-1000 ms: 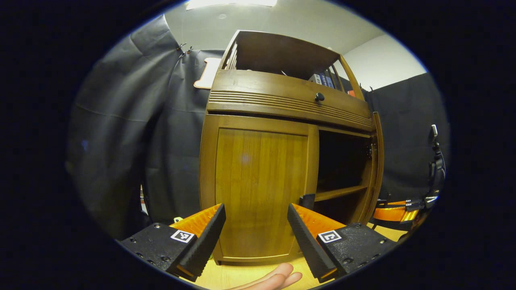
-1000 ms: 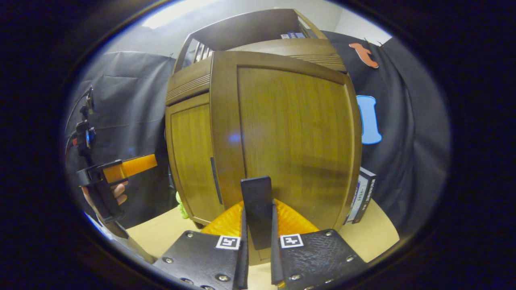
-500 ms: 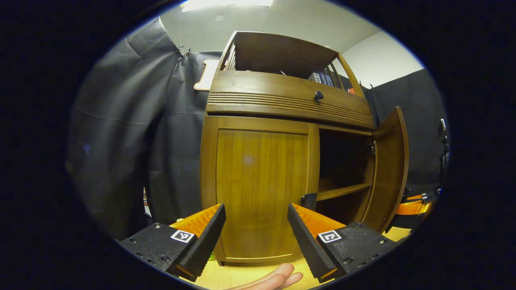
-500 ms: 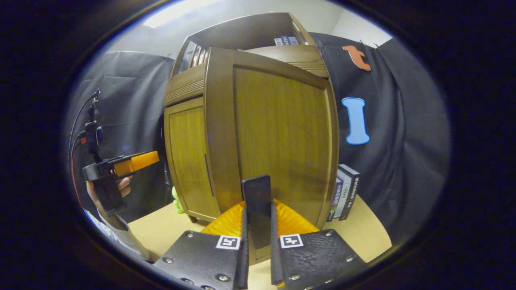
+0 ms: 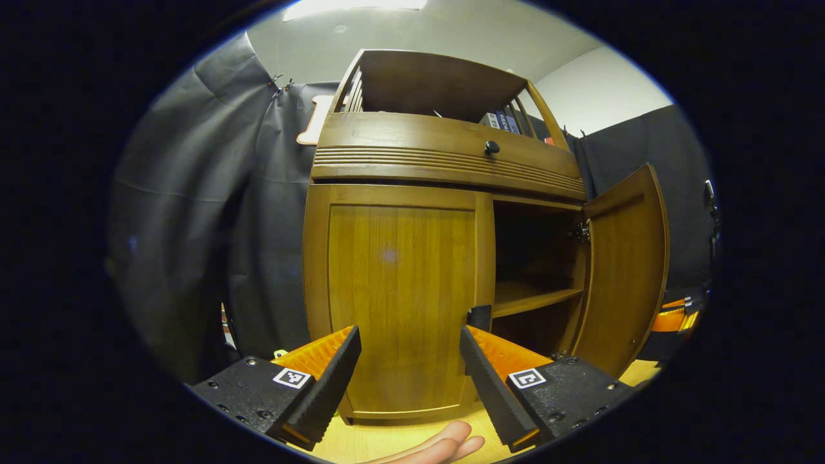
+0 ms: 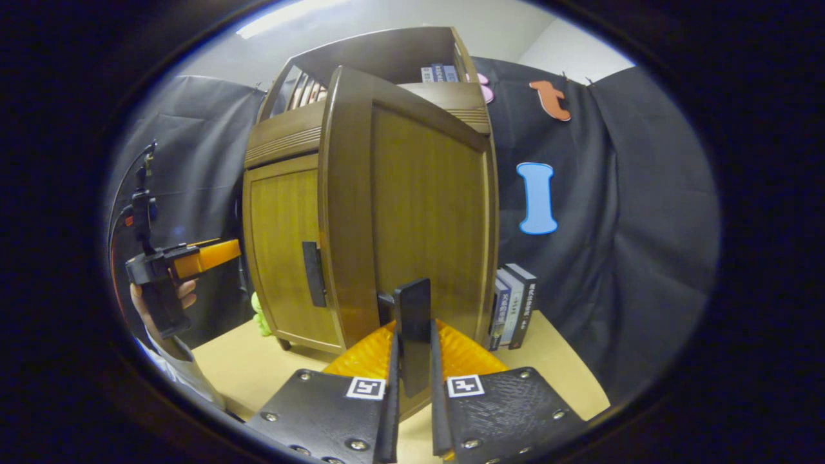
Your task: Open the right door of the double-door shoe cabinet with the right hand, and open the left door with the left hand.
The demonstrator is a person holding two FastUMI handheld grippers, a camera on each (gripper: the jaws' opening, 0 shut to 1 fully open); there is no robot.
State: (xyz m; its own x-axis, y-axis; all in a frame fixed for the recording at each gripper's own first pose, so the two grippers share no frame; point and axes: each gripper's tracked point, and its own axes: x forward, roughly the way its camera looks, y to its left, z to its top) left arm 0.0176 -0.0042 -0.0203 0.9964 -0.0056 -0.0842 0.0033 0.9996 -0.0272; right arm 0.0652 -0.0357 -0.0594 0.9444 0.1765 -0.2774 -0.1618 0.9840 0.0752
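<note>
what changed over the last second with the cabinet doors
The right door swung further open, pulled by the right claw, which stays shut on the door's handle. The left door stayed closed, and the left claw is still open before it.

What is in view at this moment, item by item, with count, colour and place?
Cabinet: one, brown wood, on the table.
Left door: one, brown, closed.
Right door: one, brown, swung open.
Door handles: two, dark, one per door.
Drawer knob: one, black, above the doors.
Inner shelf: one, brown, behind the right door.
Books: several, upright beside the cabinet; more on top.
Green thing: one, at the cabinet's left foot; unclear what.
Table: one, light wood.
Left gripper: open, facing the left door.
Right gripper: shut on the right door's handle.
Hand: holding the left gripper.
</note>
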